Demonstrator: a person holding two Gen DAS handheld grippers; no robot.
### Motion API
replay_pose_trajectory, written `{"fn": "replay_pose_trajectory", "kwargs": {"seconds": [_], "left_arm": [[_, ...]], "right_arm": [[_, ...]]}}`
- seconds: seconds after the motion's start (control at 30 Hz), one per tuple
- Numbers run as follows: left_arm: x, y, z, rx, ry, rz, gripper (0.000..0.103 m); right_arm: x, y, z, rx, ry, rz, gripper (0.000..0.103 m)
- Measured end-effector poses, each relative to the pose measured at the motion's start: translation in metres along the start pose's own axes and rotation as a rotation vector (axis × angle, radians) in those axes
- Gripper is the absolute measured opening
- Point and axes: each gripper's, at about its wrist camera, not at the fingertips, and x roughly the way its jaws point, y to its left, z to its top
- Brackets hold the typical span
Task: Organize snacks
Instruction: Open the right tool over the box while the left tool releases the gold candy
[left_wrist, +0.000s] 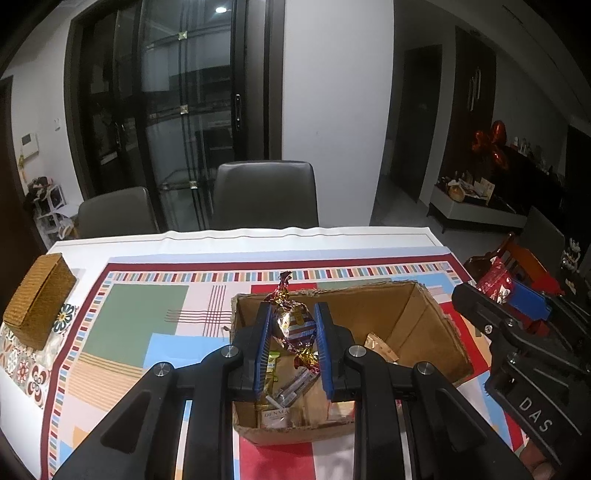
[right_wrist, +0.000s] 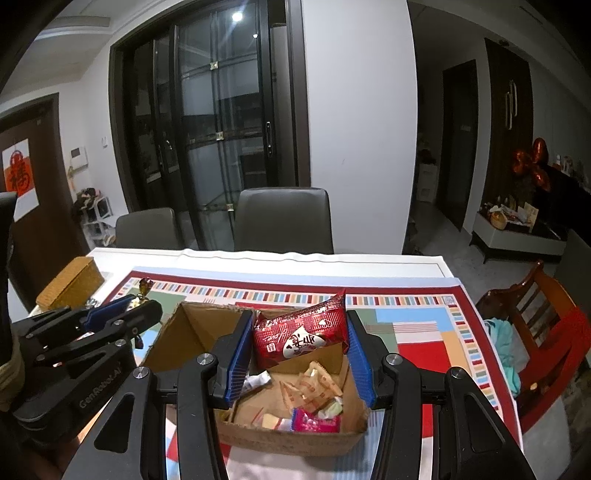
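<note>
cardboard box (left_wrist: 424, 328) open on top, snack packets (right_wrist: 314, 402) on its floor, walls standing all round. patterned cloth (left_wrist: 133, 321) left of box bare up to the woven box (left_wrist: 37, 299) at far left. two chairs (left_wrist: 266, 195) block the far edge.

table (left_wrist: 122, 240) covered in a white cloth, with a patterned mat (left_wrist: 133, 317) of coloured blocks and a dark red border laid over it. woven gold box (left_wrist: 38, 299) sits at the table's left edge, partly off the mat. two grey chairs at the far edge: one near the far left corner (left_wrist: 114, 212), one at the middle (left_wrist: 266, 195). dark glass doors (left_wrist: 177, 110) behind them. a red wooden chair (right_wrist: 543, 314) stands off the right edge, light blue cloth (right_wrist: 504, 347) on its seat. red paper sign (right_wrist: 20, 177) on a brown door, far left.
</note>
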Motion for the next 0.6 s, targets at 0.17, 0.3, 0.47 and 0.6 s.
{"fn": "replay_pose_trajectory", "kwargs": {"seconds": [0.17, 0.3, 0.47, 0.6], "left_arm": [[0.013, -0.001, 0.0, 0.01, 0.023, -0.006, 0.023], [0.022, 0.0, -0.001, 0.006, 0.04, -0.008, 0.023], [0.028, -0.001, 0.0, 0.006, 0.055, -0.016, 0.023], [0.029, -0.003, 0.0, 0.011, 0.06, -0.02, 0.024]], "right_arm": [[0.013, 0.001, 0.001, 0.002, 0.022, -0.003, 0.049], [0.021, 0.0, 0.001, 0.005, 0.039, -0.009, 0.049], [0.028, -0.001, -0.001, 0.01, 0.058, -0.009, 0.049], [0.03, -0.001, -0.001, 0.012, 0.064, -0.007, 0.049]]}}
